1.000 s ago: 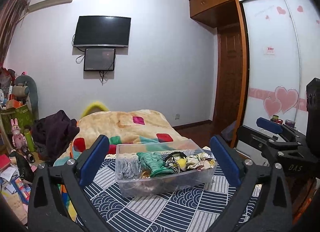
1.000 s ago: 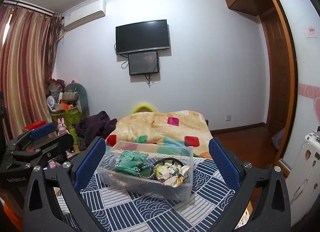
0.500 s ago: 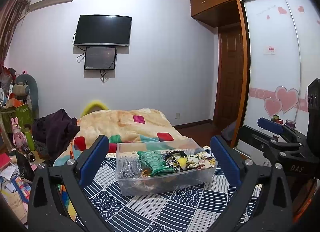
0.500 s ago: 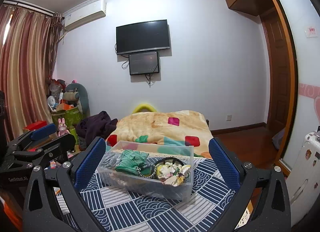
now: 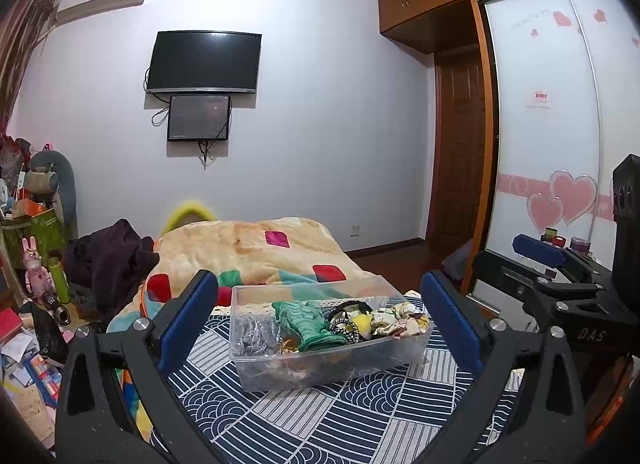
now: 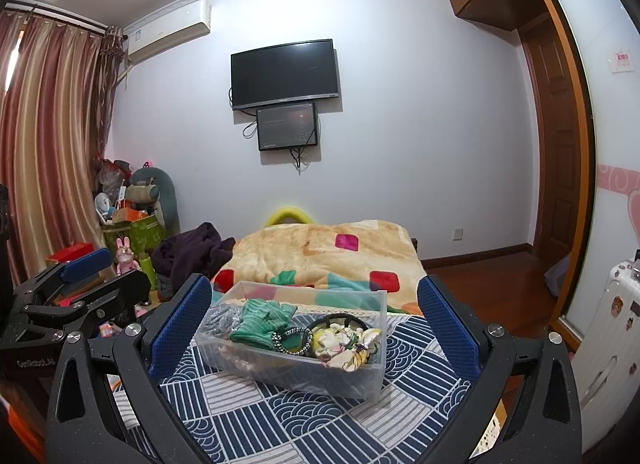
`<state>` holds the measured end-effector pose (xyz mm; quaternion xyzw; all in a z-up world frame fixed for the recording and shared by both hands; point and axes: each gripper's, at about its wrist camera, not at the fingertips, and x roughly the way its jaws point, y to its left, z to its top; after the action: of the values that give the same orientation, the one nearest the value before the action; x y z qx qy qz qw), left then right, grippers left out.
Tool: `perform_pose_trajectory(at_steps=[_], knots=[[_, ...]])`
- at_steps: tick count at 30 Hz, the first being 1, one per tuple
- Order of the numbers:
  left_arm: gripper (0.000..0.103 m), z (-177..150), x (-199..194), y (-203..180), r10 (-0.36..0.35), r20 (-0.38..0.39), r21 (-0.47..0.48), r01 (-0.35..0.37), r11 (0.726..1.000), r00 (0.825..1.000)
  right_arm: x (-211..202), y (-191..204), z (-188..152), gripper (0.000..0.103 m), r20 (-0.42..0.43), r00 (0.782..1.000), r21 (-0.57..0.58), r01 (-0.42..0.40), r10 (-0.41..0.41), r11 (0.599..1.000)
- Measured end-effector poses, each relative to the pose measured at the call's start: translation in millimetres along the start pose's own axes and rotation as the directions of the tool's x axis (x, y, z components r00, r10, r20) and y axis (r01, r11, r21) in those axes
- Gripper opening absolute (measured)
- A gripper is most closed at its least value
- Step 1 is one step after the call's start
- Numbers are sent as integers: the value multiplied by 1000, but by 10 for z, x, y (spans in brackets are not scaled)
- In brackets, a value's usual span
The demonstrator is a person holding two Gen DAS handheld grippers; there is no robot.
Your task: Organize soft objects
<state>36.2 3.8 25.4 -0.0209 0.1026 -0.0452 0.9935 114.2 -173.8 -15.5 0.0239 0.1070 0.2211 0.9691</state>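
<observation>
The clear plastic bin (image 5: 332,348) sat on the patterned cloth (image 5: 320,416), with a green knit piece (image 5: 310,322) and hair ties gathered inside it, likely for sorting. The left gripper (image 5: 320,320) and right gripper (image 6: 314,322) hovered short of it, fingers spread wide and empty, framing the bin, apparently ready to reach in.

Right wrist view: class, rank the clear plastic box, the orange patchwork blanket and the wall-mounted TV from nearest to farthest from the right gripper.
1. Clear plastic box: just ahead of the right gripper, on the patterned cloth.
2. Orange patchwork blanket: behind the box, on the bed.
3. Wall-mounted TV: high on the far wall.
</observation>
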Motion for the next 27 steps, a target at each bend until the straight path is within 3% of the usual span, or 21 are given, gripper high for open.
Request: perform_pose_trajectory(at_steps=[27], knots=[[103,-26,-46,6,-33,5,-9,33,999,999,-5,-4,-4,103,4,1000,4,2,-2,1000]])
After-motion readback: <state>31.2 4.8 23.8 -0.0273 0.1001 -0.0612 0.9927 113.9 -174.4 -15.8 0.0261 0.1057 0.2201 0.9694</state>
